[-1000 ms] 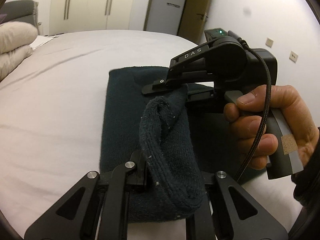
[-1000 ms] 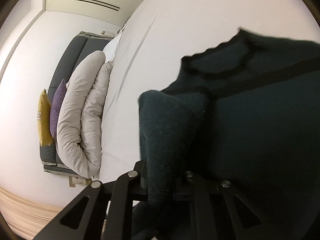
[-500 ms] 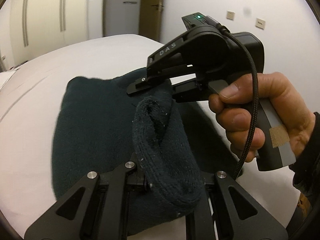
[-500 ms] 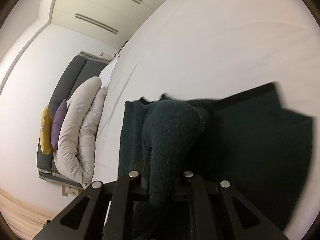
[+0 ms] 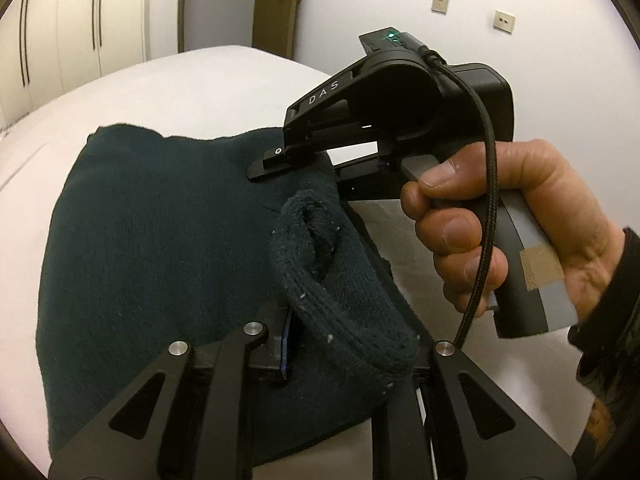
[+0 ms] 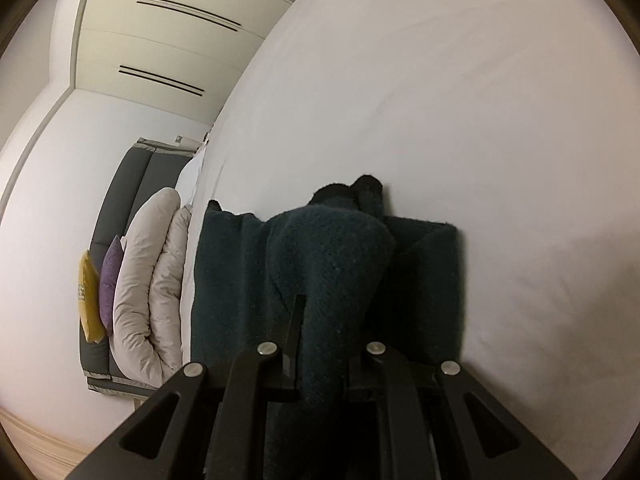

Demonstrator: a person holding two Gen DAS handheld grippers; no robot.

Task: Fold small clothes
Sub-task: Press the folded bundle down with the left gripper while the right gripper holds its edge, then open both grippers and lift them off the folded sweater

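A dark teal knitted garment (image 5: 152, 248) lies folded on the white bed (image 5: 200, 76). My left gripper (image 5: 344, 344) is shut on a bunched ribbed edge of it near the lens. My right gripper (image 5: 280, 164), held by a hand at the right of the left wrist view, pinches the same edge further along. In the right wrist view the garment (image 6: 332, 264) bulges over my shut right gripper (image 6: 324, 376), and the fingertips are hidden under the cloth.
A rolled beige duvet (image 6: 148, 292) with yellow and purple cushions (image 6: 100, 292) lies against a grey headboard at the bed's far end. White wardrobes (image 5: 80, 32) and a door (image 5: 276, 4) stand beyond the bed. Bare white sheet (image 6: 460, 100) surrounds the garment.
Both grippers have carried the held edge across the garment, so a folded layer now covers more of it. The views have swung away from the pillows toward the wardrobes.
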